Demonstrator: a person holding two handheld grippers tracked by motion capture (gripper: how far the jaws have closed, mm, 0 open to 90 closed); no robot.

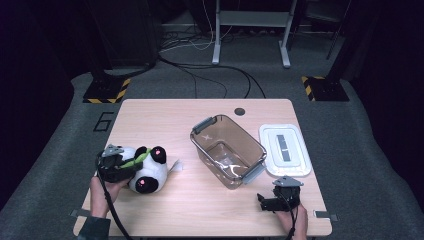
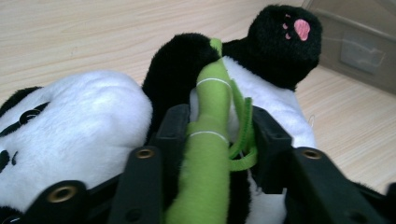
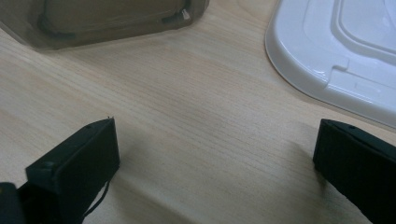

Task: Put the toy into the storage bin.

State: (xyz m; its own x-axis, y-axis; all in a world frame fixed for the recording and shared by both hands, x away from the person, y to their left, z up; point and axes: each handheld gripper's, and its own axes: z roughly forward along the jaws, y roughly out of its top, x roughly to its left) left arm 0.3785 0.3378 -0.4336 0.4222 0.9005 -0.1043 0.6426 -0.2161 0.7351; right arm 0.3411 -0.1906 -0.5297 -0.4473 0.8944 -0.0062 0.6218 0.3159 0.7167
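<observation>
A black-and-white plush panda [image 1: 148,171] lies at the table's front left, with a green bamboo stalk [image 1: 139,160] sewn across its body. My left gripper [image 1: 131,165] is shut on the panda. In the left gripper view both jaws press on the bamboo stalk [image 2: 208,140] and the panda's [image 2: 84,126] plush around it. A paw with a pink pad [image 2: 301,28] points toward the bin. My right gripper [image 1: 266,202] rests open near the front right edge. Its jaws stand wide apart over bare wood in the right gripper view [image 3: 215,154].
A clear brown plastic bin [image 1: 227,150] with grey handles stands open at the table's middle. Its white lid [image 1: 284,149] lies flat to the right, and the lid's corner [image 3: 336,56] lies just beyond my right gripper. Cables and frame legs are on the floor behind.
</observation>
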